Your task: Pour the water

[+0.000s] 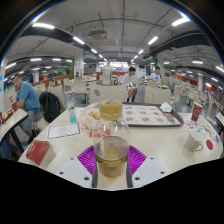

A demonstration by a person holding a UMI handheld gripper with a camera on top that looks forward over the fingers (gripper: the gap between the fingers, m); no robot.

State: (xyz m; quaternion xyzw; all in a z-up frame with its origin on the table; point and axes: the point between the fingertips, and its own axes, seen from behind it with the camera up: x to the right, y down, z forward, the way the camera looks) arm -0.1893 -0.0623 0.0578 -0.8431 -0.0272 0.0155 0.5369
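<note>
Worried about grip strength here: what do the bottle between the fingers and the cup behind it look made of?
Bottle: clear and glossy, likely plastic, perhaps glass; yellowish liquid shows through. The gripper fingers sit at its sides; contact unclear. Cup: also transparent and shiny, liquid visible inside; glass or plastic, can't tell.

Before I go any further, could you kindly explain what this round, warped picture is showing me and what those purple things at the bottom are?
This is one wide-angle camera riding on a hand-held gripper, looking forward along its two fingers; no robot arm is involved. The purple patches are the pads on the fingers. Between them stands a clear bottle holding yellowish liquid; whether they press on it I cannot tell. Just beyond it is a clear cup, also with yellowish liquid. Both stand on a pale round table, along with a tray, a paper sheet and a red item. Behind is a large canteen-like hall with seated people.
</note>
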